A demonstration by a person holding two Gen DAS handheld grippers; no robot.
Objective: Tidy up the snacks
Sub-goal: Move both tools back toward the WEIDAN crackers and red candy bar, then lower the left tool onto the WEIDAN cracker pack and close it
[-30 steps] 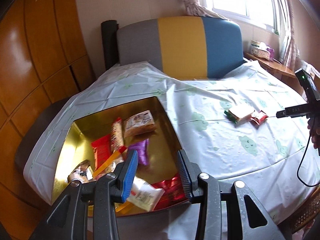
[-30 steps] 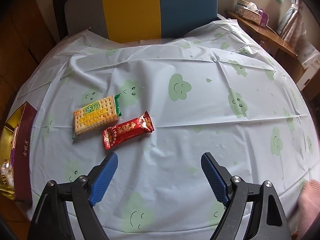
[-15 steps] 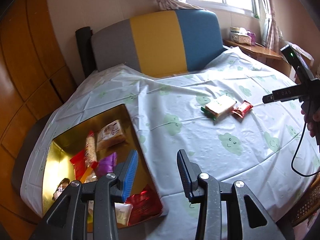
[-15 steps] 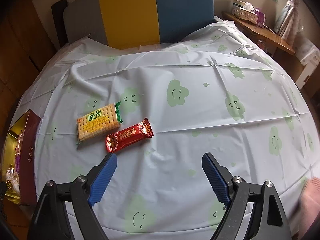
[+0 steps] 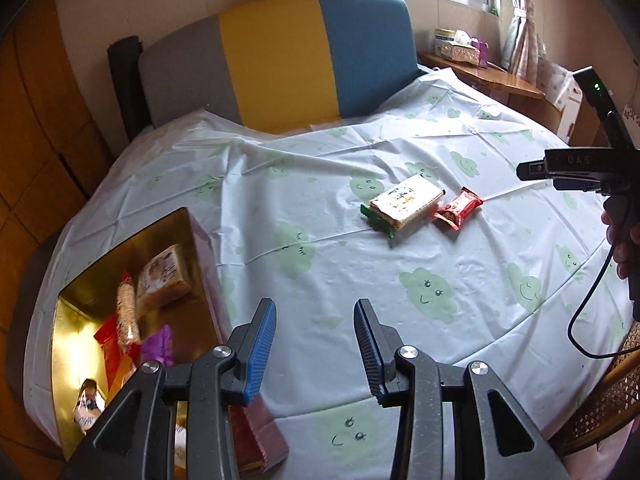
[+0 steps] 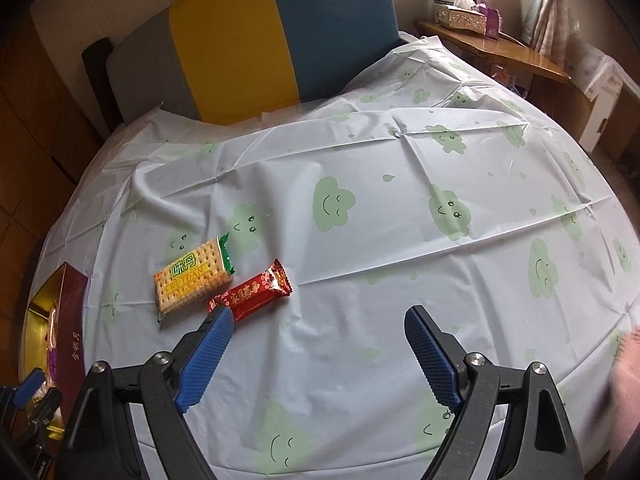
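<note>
A cracker packet (image 6: 194,276) and a red snack bar (image 6: 252,292) lie side by side on the cloud-print tablecloth (image 6: 400,240). They also show in the left wrist view as the cracker packet (image 5: 404,202) and the red bar (image 5: 458,208). A gold-lined box (image 5: 76,312) holds several snacks at the table's left edge. My left gripper (image 5: 316,344) is open and empty, just right of the box. My right gripper (image 6: 318,356) is open and empty, its left finger close to the red bar.
A grey, yellow and blue chair back (image 5: 280,52) stands behind the table. A wooden side shelf (image 6: 492,52) with a tissue box (image 6: 460,12) is at the back right. The box's maroon wall (image 6: 70,320) shows at the left of the right wrist view.
My left gripper has swung right, away from above the box and over the tablecloth. My right gripper has moved closer to the red bar. Both stayed open.
</note>
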